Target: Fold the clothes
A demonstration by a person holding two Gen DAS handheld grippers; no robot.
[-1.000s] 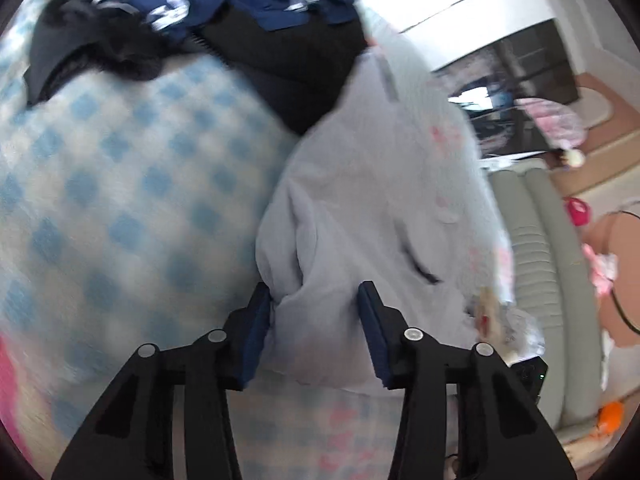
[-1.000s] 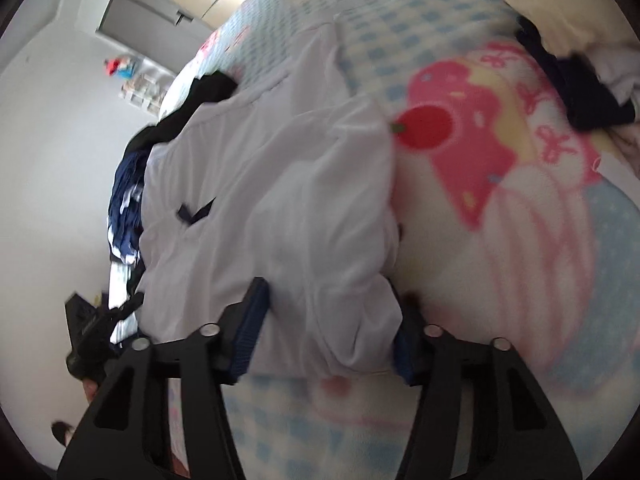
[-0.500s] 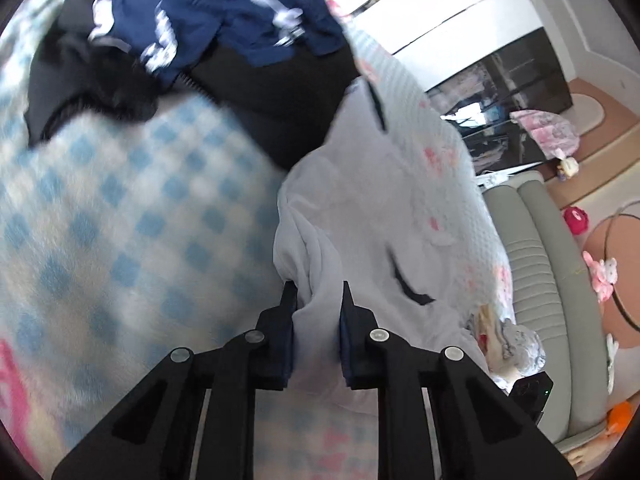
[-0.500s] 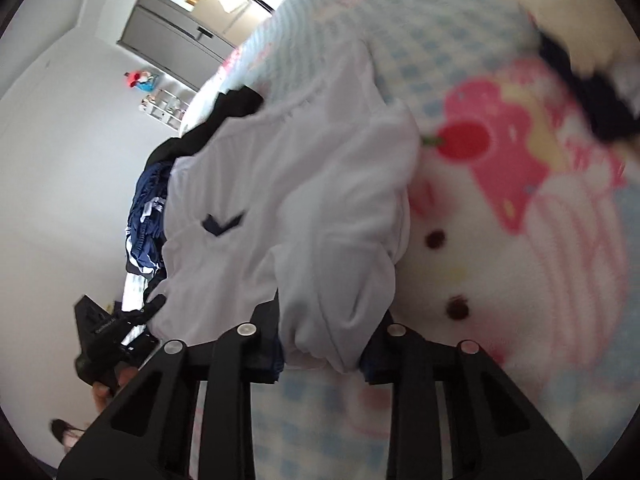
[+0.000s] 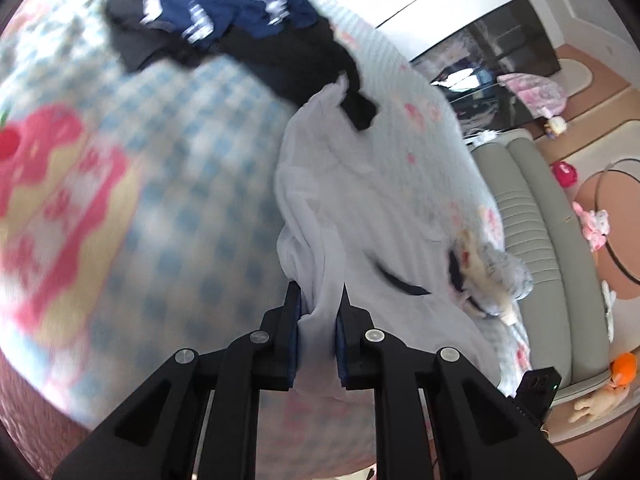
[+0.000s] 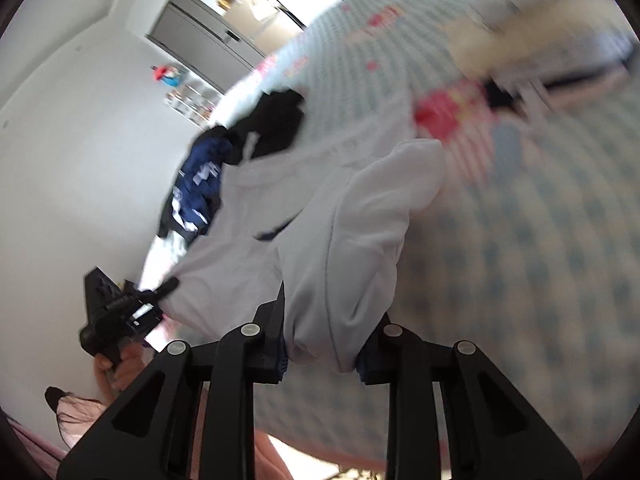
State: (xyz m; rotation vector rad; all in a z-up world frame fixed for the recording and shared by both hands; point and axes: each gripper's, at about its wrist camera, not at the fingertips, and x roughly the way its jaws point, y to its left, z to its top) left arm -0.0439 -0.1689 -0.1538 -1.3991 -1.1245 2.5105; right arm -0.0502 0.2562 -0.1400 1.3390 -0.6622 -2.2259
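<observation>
Left gripper (image 5: 316,320) and right gripper (image 6: 324,344) are each pinching a bunch of the white top (image 5: 360,208), jaws having just closed on it. We're lifting it off the bed (image 5: 168,184), frame centre. Next: spread it flat. Dark pile (image 5: 240,20) upper left; bed edge running lower right.

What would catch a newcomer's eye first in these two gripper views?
Probably the white garment, bunched between the pads of both the left gripper and the right gripper and stretched over the blue checked blanket. Behind it, a dark pile of navy and black clothes lies on the blanket.
</observation>
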